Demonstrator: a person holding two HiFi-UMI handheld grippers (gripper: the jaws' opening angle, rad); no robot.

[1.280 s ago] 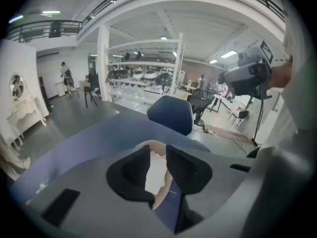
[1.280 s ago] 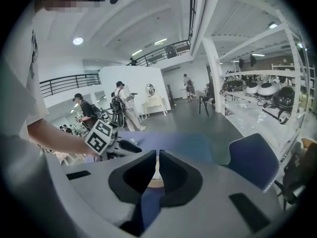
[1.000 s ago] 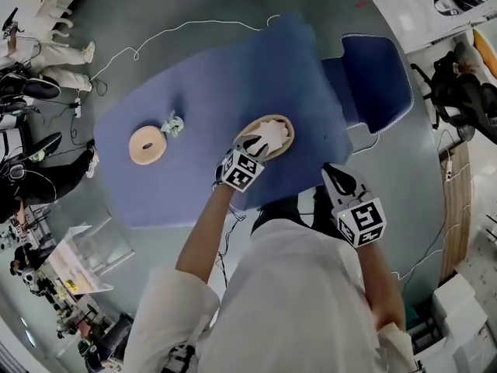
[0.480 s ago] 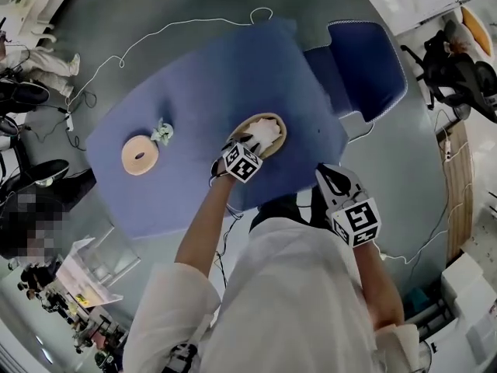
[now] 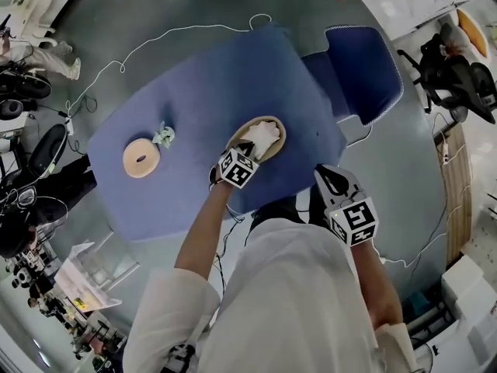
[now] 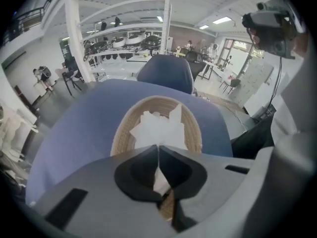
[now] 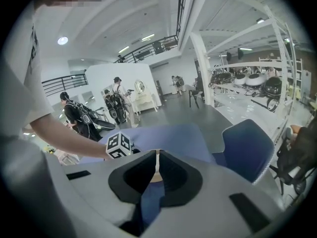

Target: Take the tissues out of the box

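Observation:
A round woven tissue box (image 5: 278,129) stands near the front edge of the blue table (image 5: 210,76), with white tissues (image 5: 264,137) bunched in it. My left gripper (image 5: 247,144) reaches over the box's near rim. In the left gripper view its jaws (image 6: 158,150) are closing, almost together, with a fold of white tissue (image 6: 157,128) pinched between them above the box (image 6: 121,133). My right gripper (image 5: 334,179) hangs off the table's front edge by the person's body. It is shut with nothing in it (image 7: 157,157).
A ring-shaped lid (image 5: 141,160) lies at the table's left with a small crumpled tissue (image 5: 163,135) beside it. A blue chair (image 5: 361,61) stands at the far right corner. A white cable (image 5: 171,33) runs along the floor behind. People and equipment stand at the far left.
The left gripper has stayed over the box's near rim and its fingers now look closer together. The right gripper has hardly moved.

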